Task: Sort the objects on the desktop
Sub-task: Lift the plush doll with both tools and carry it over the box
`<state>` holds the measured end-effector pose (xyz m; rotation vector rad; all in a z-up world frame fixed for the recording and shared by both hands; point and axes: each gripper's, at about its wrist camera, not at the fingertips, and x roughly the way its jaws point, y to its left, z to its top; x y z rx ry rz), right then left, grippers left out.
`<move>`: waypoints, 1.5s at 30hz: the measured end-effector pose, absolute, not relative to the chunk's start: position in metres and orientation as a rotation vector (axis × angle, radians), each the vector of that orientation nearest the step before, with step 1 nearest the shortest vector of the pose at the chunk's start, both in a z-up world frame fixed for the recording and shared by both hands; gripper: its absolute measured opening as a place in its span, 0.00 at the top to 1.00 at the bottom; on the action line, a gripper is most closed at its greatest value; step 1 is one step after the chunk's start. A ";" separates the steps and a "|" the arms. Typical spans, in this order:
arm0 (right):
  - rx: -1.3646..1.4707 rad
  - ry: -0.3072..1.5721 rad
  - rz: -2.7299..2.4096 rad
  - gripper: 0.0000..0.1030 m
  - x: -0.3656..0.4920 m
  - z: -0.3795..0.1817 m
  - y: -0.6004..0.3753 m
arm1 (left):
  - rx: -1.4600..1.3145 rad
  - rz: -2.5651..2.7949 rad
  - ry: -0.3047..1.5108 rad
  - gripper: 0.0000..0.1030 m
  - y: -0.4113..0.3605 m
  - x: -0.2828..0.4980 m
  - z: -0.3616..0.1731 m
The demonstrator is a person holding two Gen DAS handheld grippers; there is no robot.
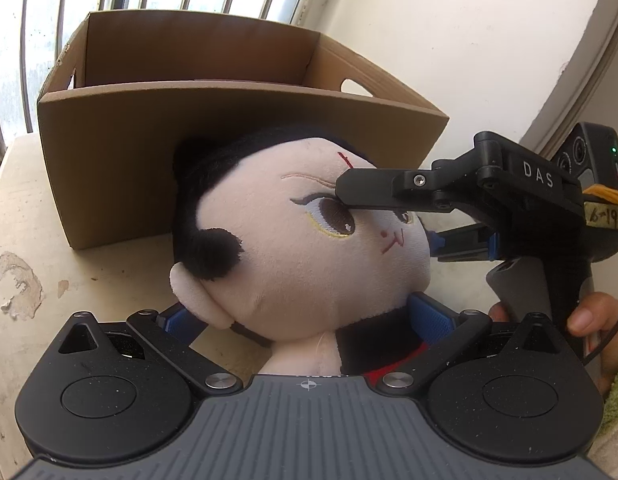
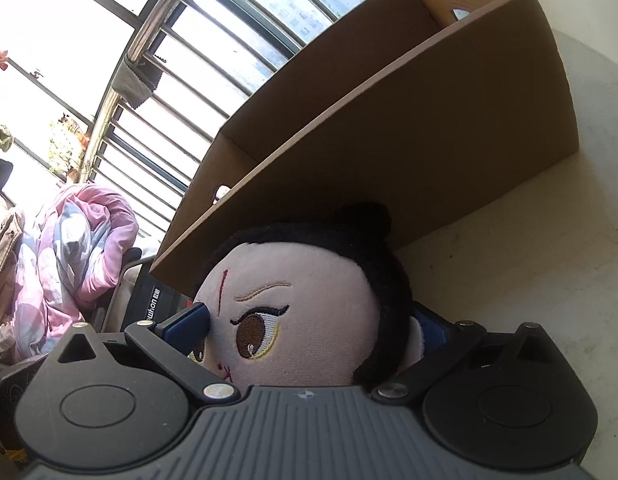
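Note:
A plush doll (image 1: pixel 293 248) with black hair and a pale embroidered face lies against the front wall of an open cardboard box (image 1: pixel 229 152). My left gripper (image 1: pixel 305 316) is shut on the doll at its neck, a blue pad on each side below the head. My right gripper (image 1: pixel 385 214) comes in from the right. One finger lies across the doll's eye and the other goes behind the cheek. In the right wrist view my right gripper (image 2: pixel 309 328) is shut on the doll's (image 2: pixel 309 320) head, with the box (image 2: pixel 429 120) just behind.
The worn cream table (image 1: pixel 29 220) has peeled patches at the left. A hand (image 1: pixel 589 316) holds the right gripper's handle. Barred windows stand behind the box. Off the table's edge lie pink bedding (image 2: pixel 81 240) and a black case (image 2: pixel 157 296).

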<state>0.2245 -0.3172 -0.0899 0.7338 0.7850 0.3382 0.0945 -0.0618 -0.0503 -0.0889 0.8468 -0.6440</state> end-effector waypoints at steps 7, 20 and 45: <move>0.719 0.793 0.334 0.00 0.222 -0.088 -0.314 | -0.082 -0.635 0.847 0.00 -0.067 0.096 -0.050; 0.689 0.756 0.352 0.00 0.203 -0.062 -0.306 | -0.064 -0.623 0.831 0.00 -0.069 0.087 -0.038; 0.531 0.571 0.464 0.00 0.230 0.049 -0.260 | -0.031 -0.556 0.597 0.00 -0.034 0.086 0.057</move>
